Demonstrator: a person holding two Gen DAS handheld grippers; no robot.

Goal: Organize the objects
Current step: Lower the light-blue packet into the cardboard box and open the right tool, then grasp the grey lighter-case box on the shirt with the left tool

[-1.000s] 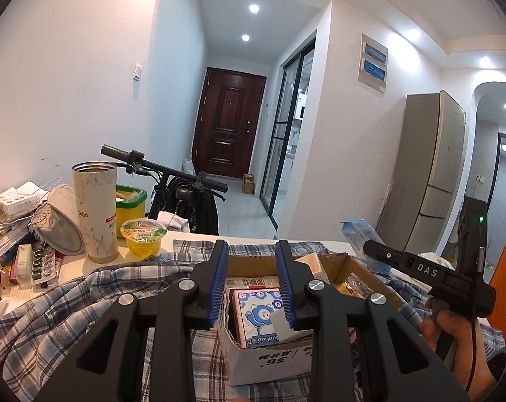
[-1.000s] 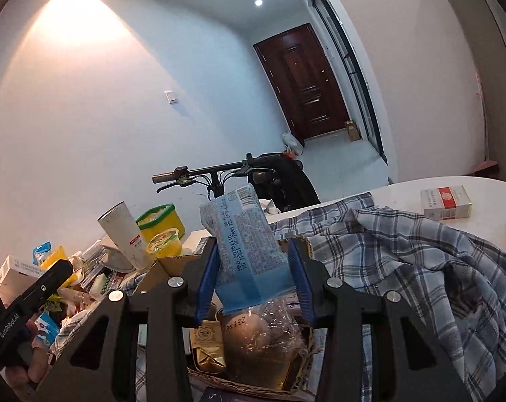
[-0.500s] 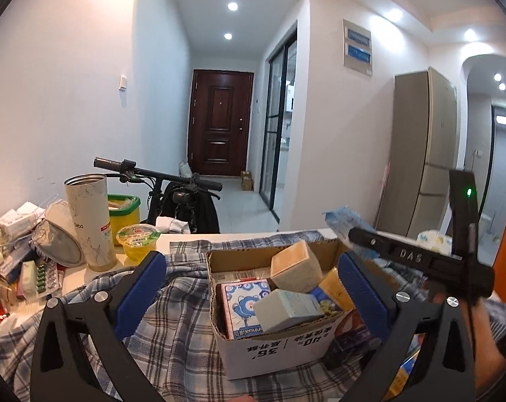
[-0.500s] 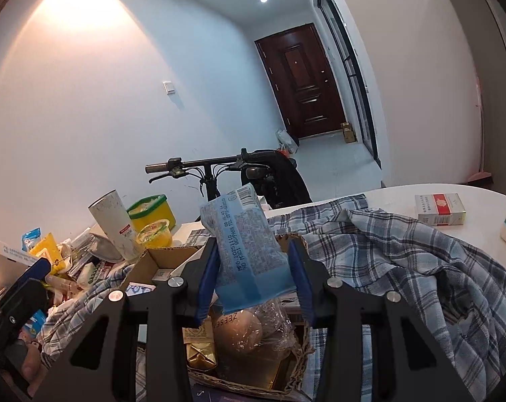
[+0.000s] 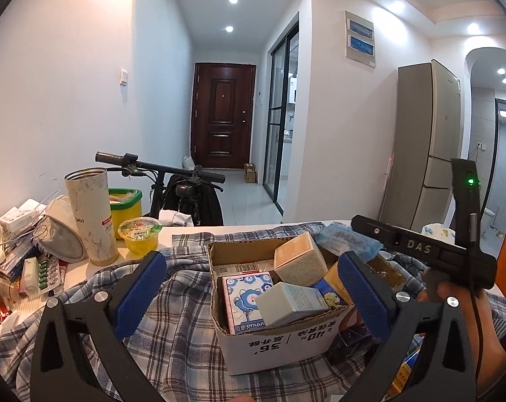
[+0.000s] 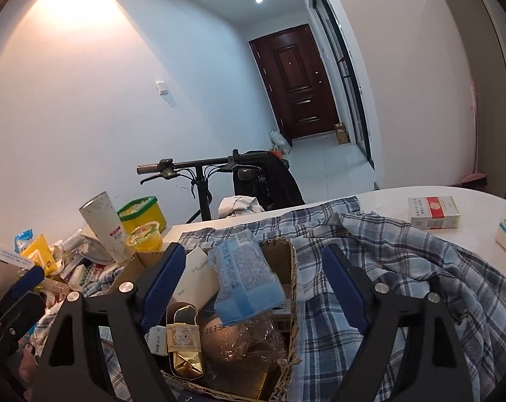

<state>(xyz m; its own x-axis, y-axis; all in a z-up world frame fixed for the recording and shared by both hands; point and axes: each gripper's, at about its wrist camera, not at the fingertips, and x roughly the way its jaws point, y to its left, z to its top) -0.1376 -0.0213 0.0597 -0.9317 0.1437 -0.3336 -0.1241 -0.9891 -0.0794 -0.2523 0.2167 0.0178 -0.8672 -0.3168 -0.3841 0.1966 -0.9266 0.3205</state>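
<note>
the right gripper [image 6: 253,274] is opening, its blue pads [image 6: 162,278] drawn back from the blue packet [image 6: 244,276], which sits between them but free of both, tilted and a little blurred above the basket [image 6: 288,361]. the risk, as i judge it, is that the packet lands on the rounded wrapped bread [image 6: 242,338] and slides off, either over the rim onto the plaid shirt [image 6: 403,268] or against the wall of the cardboard box [image 5: 276,341] next to it. a packet dropped at an angle like this has little to stop it rolling.

the left gripper [image 5: 253,293] stands spread as wide as it goes, pinching nothing, its pads to either side of the cardboard box. the box is already heaped: a tan carton [image 5: 299,258] and a pale green carton [image 5: 291,303] lie crooked on top of a tissue pack [image 5: 247,296] with blue cartoon print, and more boxes sit behind them. one more thing pushed in could tip the pale green carton over the front edge, since it leans near the rim. either gripper swinging low could also snag the loose shirt and drag the box or basket with it.

the basket holds the bread in clear wrap, a gold foil pack [image 6: 182,341] and a small white item beside it. off to the left a tall cup [image 5: 92,214], a jelly cup [image 5: 139,236] and a yellow tub [image 5: 124,206] stand among clutter not yet sorted, and a cigarette pack [image 6: 432,211] lies alone on the table [image 6: 370,201].
</note>
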